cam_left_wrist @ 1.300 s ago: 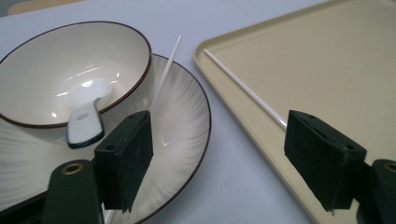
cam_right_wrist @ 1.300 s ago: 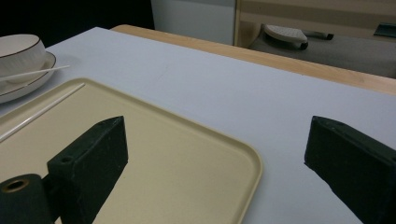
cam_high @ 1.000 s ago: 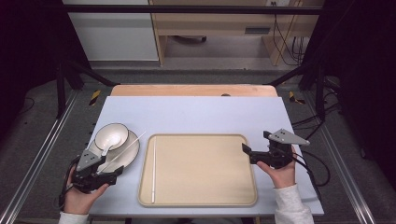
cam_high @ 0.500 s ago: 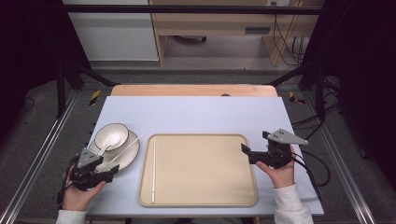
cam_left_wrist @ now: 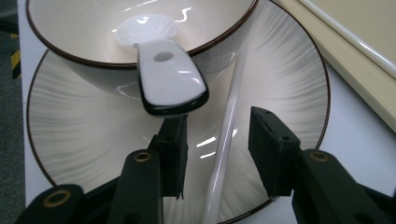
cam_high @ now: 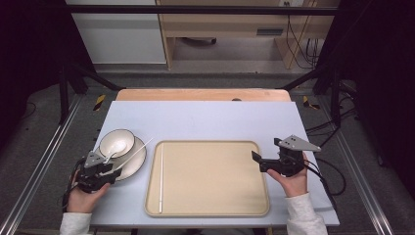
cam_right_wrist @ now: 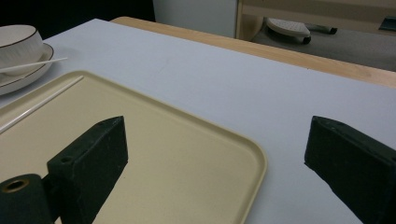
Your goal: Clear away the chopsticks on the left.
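A white bowl [cam_high: 116, 142] with a dark rim sits on a ribbed plate [cam_high: 132, 164] at the table's left. A white spoon [cam_left_wrist: 168, 84] rests in the bowl, its handle over the rim. One white chopstick [cam_left_wrist: 229, 135] lies slanted across the plate. It runs between the jaws of my left gripper [cam_left_wrist: 222, 158], which is open and not touching it. A second chopstick [cam_high: 160, 178] lies along the left side of the beige tray [cam_high: 210, 210]. My right gripper [cam_high: 258, 162] is wide open over the tray's right edge [cam_right_wrist: 261, 163], holding nothing.
The tray takes up the middle of the pale blue tabletop [cam_high: 205, 122]. A wooden strip [cam_high: 200, 94] runs along the far edge. Dark frame rails flank both sides of the table.
My left gripper has edged forward over the plate towards the slanted chopstick. The right gripper has barely shifted.
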Demonstrator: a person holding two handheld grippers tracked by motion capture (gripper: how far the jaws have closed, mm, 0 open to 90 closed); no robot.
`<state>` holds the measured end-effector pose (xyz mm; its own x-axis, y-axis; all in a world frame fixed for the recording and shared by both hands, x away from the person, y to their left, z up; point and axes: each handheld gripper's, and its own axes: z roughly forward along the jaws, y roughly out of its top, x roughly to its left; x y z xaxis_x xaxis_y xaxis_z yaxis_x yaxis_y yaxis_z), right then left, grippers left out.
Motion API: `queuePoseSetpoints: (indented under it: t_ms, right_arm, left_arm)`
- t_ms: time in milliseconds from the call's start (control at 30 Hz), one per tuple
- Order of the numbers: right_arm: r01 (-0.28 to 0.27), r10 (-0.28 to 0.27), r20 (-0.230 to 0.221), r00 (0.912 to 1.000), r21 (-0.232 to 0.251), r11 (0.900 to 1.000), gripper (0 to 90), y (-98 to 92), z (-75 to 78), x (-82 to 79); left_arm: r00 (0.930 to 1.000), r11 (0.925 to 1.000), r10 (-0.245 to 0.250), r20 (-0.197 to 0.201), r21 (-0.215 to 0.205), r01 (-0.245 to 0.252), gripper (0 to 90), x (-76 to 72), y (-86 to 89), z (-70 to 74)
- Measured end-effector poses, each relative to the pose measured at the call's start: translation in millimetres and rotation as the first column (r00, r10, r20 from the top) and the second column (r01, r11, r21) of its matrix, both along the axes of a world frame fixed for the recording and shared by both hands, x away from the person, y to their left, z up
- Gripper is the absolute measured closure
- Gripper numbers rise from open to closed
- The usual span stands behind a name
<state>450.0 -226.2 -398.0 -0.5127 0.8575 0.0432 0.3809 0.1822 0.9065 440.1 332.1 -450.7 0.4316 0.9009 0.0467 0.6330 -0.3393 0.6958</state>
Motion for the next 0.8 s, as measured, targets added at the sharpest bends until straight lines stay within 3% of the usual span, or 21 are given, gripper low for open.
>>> queuePoseSetpoints:
  t_ms: [400,800]
  right_arm:
    - [-0.004,0.004,-0.004,1.0,-0.005,1.0,6.4,1.1,-1.1,0.7]
    - [-0.003,0.003,-0.003,1.0,-0.003,1.0,6.3,0.5,-0.6,0.5]
  left_arm:
    - [0.999,0.9994,-0.029,-0.035,0.02,0.029,74.8,5.5,-4.7,-4.5]
    - [0.9968,0.9977,-0.063,-0.049,0.023,0.064,83.4,4.4,-9.8,-3.3]
